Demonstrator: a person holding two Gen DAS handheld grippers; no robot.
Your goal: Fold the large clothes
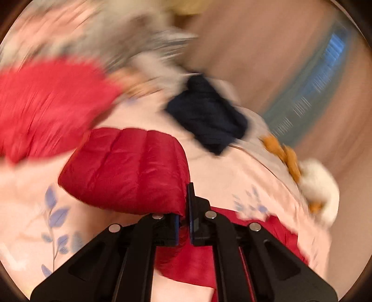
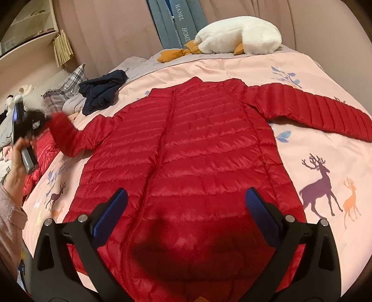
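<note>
A red quilted puffer jacket [image 2: 186, 144] lies flat, front up, on the pink bedspread [image 2: 325, 148], one sleeve [image 2: 320, 111] stretched to the right. My left gripper [image 1: 184, 223] is shut on the cuff of the other sleeve [image 1: 130, 169] and holds it lifted off the bed; it also shows at the far left of the right wrist view [image 2: 25, 120], blurred. My right gripper [image 2: 186, 204] is open and empty, hovering over the jacket's lower hem.
A dark navy garment [image 2: 102, 93] lies crumpled at the back left, beside plaid and grey clothes [image 2: 62, 93]. A white plush goose [image 2: 239, 34] rests at the head of the bed. Grey-blue boxes [image 2: 176, 21] stand against the curtain.
</note>
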